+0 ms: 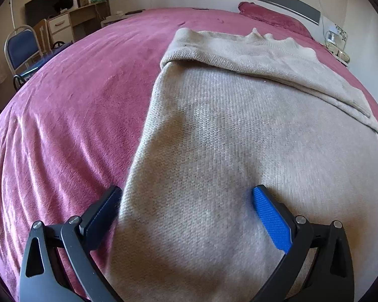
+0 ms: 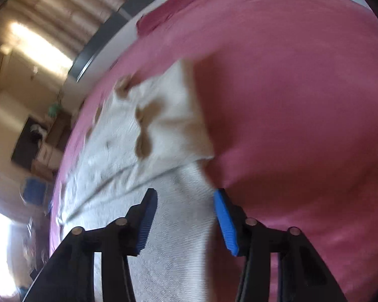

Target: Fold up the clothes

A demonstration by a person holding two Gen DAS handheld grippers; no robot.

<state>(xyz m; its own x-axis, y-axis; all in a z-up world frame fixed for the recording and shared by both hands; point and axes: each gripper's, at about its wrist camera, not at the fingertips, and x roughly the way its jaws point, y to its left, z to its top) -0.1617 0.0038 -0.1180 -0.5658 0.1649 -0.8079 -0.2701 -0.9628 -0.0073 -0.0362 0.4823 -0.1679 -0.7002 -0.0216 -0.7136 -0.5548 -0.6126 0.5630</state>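
black fingers with blue pads sat closest to my cameras, two on each hand-held gripper. from the left wrist view, the left hand-held gripper [image 1: 186, 198] stood wide open over the near part of the beige sweater [image 1: 226, 130], one finger at the sweater's left edge and one over the knit. it held nothing. from the right wrist view, which was blurry, the right hand-held gripper [image 2: 185, 202] was about half open, with the right edge of the sweater [image 2: 163, 201] showing between its fingers. the pads did not press the cloth that i could see, so i judged it held nothing too.

the sweater lay flat on the pink bed cover [image 1: 70, 115], a bit to the right of the middle of the bed. one sleeve [image 1: 264, 68] was already folded across the chest, up near the collar. i thought the fold was only started. the body was not yet folded up, and both grippers seemed ready to take the near edges for that step. i could not tell where the other sleeve was.

my count: one sweater, one sleeve folded over, two grippers, four fingers, one pink pillow [image 1: 274, 17] at the far end, one blue chair [image 1: 22, 47] beside the bed.
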